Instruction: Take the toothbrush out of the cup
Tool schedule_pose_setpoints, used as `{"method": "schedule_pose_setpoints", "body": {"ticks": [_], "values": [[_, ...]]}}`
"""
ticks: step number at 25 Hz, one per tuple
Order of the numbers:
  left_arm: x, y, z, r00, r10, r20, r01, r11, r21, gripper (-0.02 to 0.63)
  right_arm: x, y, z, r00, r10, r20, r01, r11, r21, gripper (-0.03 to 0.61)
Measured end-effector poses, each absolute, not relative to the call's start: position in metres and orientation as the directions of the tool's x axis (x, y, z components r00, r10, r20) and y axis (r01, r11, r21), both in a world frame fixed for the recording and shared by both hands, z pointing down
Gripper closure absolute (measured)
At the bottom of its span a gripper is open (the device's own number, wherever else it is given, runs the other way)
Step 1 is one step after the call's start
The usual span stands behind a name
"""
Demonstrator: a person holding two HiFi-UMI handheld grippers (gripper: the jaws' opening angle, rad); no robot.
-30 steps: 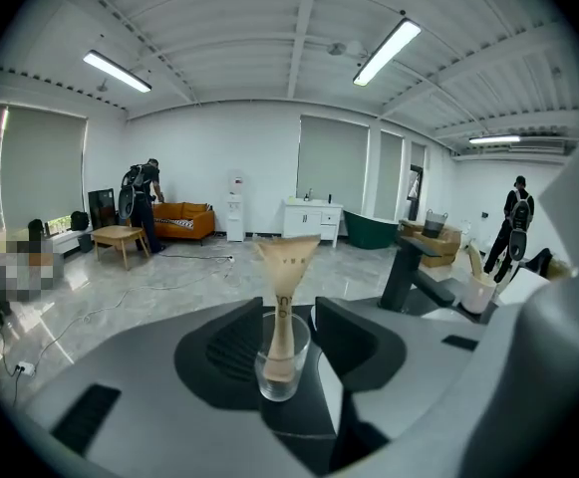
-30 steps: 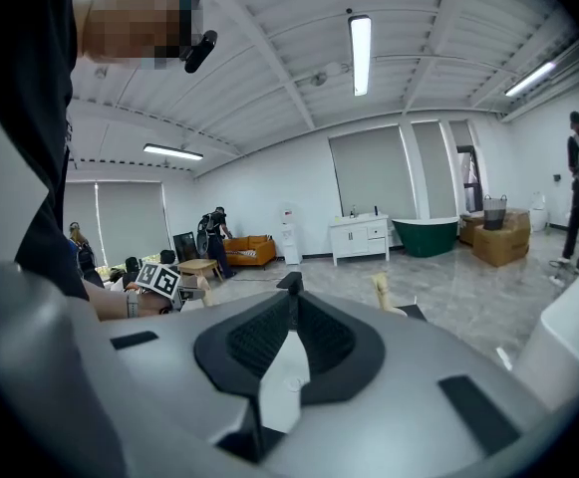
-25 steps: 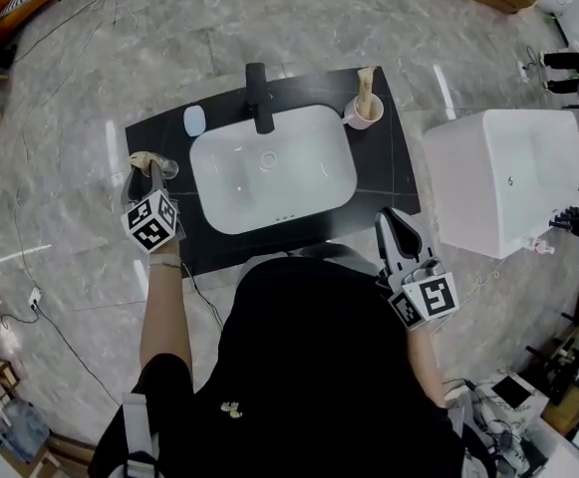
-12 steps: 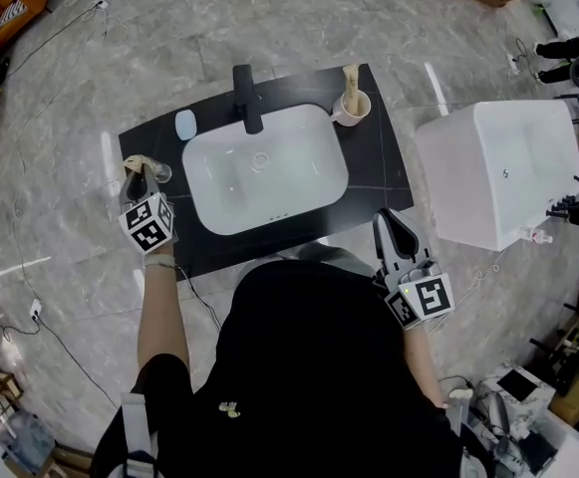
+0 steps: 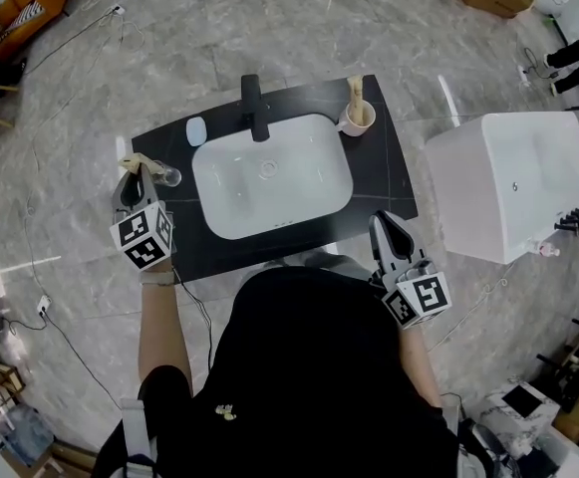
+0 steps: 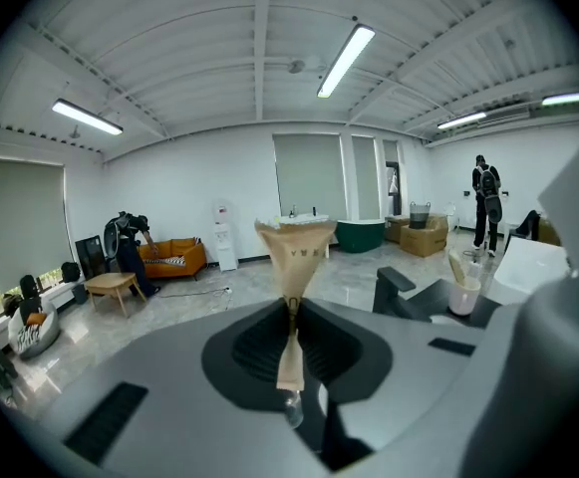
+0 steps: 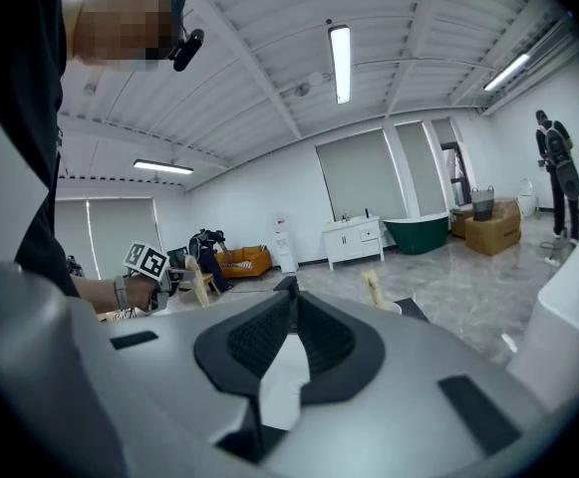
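- Whereas a second ago the left gripper (image 5: pixel 135 174) stood low at the small clear glass cup (image 5: pixel 170 175) with its jaws spread wide, it is now pinching the beige paper-sleeved toothbrush (image 5: pixel 133 160) and has come up off the black tabletop (image 5: pixel 387 167).
- In the left gripper view the jaws are pressed onto the narrow part of the toothbrush (image 6: pixel 295 247). Its wide paper top stands upright above them and a short length hangs below.
- The cup has stayed in place on the left end of the tabletop, just beside the white sink basin (image 5: pixel 309 182). The toothbrush now shows to the left of the cup and higher, so the two look separated.
- The gripper hides the brush's lower end from above, so I cannot tell for certain that it has cleared the rim.
- The right gripper (image 5: pixel 389 229) has not changed: it waits at the near right edge of the tabletop with its jaws pressed together on nothing (image 7: pixel 291 302).
- The beige mug (image 5: pixel 361 118) with its own brush at the far right of the sink is untouched.
- I judge the grasp made and the lift-out done or nearly done. What remains is to carry the brush clear without tipping the light cup.
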State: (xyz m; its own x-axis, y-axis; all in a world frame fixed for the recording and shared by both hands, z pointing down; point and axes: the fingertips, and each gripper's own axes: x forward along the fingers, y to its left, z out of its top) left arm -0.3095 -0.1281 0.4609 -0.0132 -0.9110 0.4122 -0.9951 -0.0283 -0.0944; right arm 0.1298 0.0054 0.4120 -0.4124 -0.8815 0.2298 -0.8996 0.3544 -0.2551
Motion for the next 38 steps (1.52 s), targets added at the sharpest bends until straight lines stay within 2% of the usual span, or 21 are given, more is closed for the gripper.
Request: {"method": "schedule_pose_setpoints", "body": {"ticks": [9, 16, 22, 29, 38], "values": [[-0.251, -0.121, 0.374, 0.136, -0.941, 0.309, -0.986, -0.158, -0.049, 0.571, 0.13, -0.005, 0.417, -0.445, -0.869, 0.216, -0.881, 0.382, -0.28, 0.534], [-0.186, -0.102, 0.378, 0.295, -0.894, 0.338, -0.952, -0.307, 0.017, 0.571, 0.126, -0.018, 0.42, -0.475, -0.857, 0.198, -0.858, 0.401, -0.321, 0.534], [-0.144, -0.082, 0.395, 0.377, -0.849, 0.371, -0.922, -0.381, 0.065, 0.571, 0.117, -0.029, 0.427, -0.519, -0.833, 0.195, -0.83, 0.436, -0.347, 0.534], [-0.128, -0.058, 0.413, 0.373, -0.828, 0.419, -0.924, -0.374, 0.083, 0.571, 0.112, -0.046, 0.442, -0.563, -0.804, 0.193, -0.8, 0.471, -0.372, 0.534], [-0.14, -0.025, 0.427, 0.276, -0.826, 0.491, -0.96, -0.265, 0.094, 0.571, 0.145, -0.108, 0.468, -0.542, -0.806, 0.237, -0.83, 0.468, -0.303, 0.534]]}}
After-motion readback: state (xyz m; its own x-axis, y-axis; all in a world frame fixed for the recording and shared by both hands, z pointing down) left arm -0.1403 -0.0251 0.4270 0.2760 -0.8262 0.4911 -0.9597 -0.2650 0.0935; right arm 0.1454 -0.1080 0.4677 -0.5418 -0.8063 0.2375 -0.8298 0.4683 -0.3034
